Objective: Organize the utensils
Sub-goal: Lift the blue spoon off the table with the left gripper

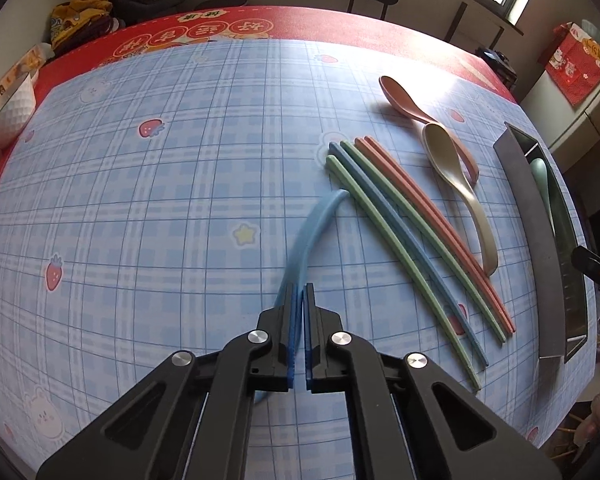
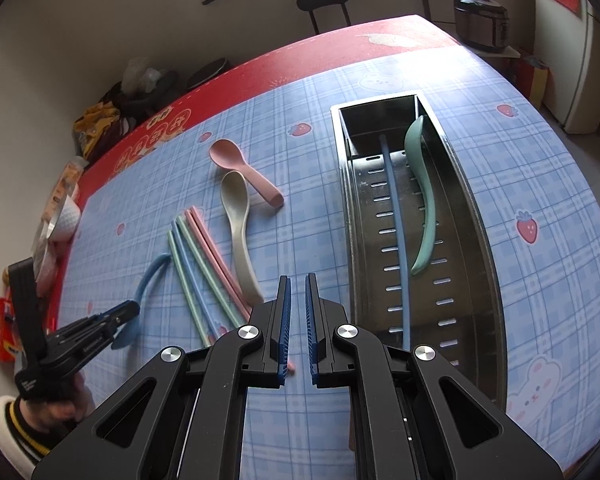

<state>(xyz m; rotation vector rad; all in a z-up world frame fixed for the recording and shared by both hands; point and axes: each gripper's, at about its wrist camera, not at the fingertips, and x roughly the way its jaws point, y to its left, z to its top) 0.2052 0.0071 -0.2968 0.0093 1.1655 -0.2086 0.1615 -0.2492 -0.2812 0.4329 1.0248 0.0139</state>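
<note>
Left tool: pads pinched on the blue spoon, gripping it at the bowl end; its handle curves away toward the chopstick bundle, and its far tip touches or sits just beside the nearest green stick.
Right tool: held above the counter just left of the metal tray, pads a narrow gap apart with nothing between them.
Metal tray: long slotted steel bin with a small divided compartment at its far end; inside the long section lie a blue chopstick and a green spoon, side by side, the spoon nearer the tray's right wall.
Chopsticks left of the tray: two green chopsticks, one more blue chopstick and two pink chopsticks, lying close together on the cloth, roughly parallel.
Beige spoon: between the chopstick bundle and the tray, bowl pointing away.
Pink spoon: beyond the beige spoon, its handle passing just behind the beige bowl.
Counter: blue plaid cloth with strawberries and bunnies over a red cover.
White bowl: at the counter's edge, well left of the tray.
</note>
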